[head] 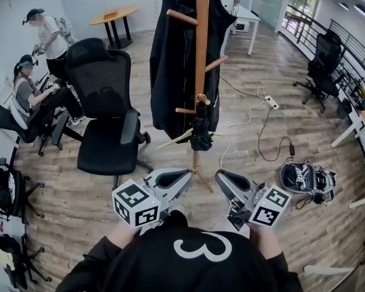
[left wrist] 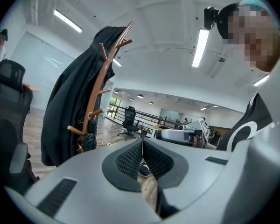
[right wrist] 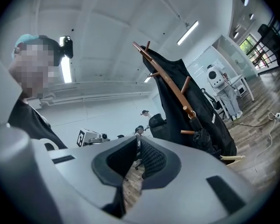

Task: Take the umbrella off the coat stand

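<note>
Approach stage, judged from the layout: nothing had been lifted yet. Items are listed from largest to smallest.

**Floor** point(head: 304, 126): pale wood-grain planks, matt, carrying everything below.

**Coat stand** point(head: 201, 41): a straight post of orange-brown wood with short round pegs angled upward, standing near the middle of the floor directly ahead of the person.

**Black coat** point(head: 173, 59): soft, matt fabric draped from the upper pegs, covering most of the post's left side in the head view.

**Office chair** point(head: 103, 102): black, padded, with armrests, just beside the stand on its left.

**Left gripper** point(head: 181, 177) and **right gripper** point(head: 222, 178): smooth grey moulded shells, each with a black-and-white marker cube. Both were held side by side low in front of the stand's foot, near it but short of the umbrella. In each gripper view the ribbed black pads met at their tips with nothing between them, so both tools were closed and empty.

**Umbrella** point(head: 201, 132): black, folded into a short crumpled bundle. It hung close against the post from a small ring at the level of the lowest peg. A pale slender stick showed beside it; whether this belonged to the umbrella could not be told.

Next move, as a judgement: one gripper would have to part its jaws, reach forward to the bundle or its ring, close on it, then raise it clear of the upward-angled peg. The limp fabric would probably yield under the pads.
</note>
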{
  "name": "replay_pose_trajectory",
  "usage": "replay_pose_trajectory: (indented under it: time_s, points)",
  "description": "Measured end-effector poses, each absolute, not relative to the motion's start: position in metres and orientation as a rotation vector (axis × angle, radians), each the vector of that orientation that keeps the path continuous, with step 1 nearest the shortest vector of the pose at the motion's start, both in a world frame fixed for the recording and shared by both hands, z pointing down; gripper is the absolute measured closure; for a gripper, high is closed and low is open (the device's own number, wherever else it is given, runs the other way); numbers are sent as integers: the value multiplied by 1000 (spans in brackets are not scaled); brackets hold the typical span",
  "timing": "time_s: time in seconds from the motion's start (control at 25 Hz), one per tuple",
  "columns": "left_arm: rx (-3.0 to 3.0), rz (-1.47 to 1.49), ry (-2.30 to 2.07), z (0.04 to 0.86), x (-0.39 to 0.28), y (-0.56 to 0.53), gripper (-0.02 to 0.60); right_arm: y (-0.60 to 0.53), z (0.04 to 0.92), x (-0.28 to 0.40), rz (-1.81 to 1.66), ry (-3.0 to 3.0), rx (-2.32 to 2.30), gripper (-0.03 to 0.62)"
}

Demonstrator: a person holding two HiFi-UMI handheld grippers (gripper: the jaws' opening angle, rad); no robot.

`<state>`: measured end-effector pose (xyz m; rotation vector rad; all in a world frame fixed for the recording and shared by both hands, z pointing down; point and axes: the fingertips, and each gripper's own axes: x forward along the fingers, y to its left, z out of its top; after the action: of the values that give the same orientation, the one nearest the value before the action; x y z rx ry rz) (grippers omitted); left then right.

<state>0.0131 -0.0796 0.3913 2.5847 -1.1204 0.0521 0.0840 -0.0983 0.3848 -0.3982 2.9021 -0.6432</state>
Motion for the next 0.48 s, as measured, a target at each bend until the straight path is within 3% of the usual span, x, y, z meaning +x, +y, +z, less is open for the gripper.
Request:
replay_pose_trajectory:
  time_s: [0.48]
  points:
    - [2592, 35, -995, 400, -25, -160, 565, -179, 394, 56, -633, 2911, -567, 565]
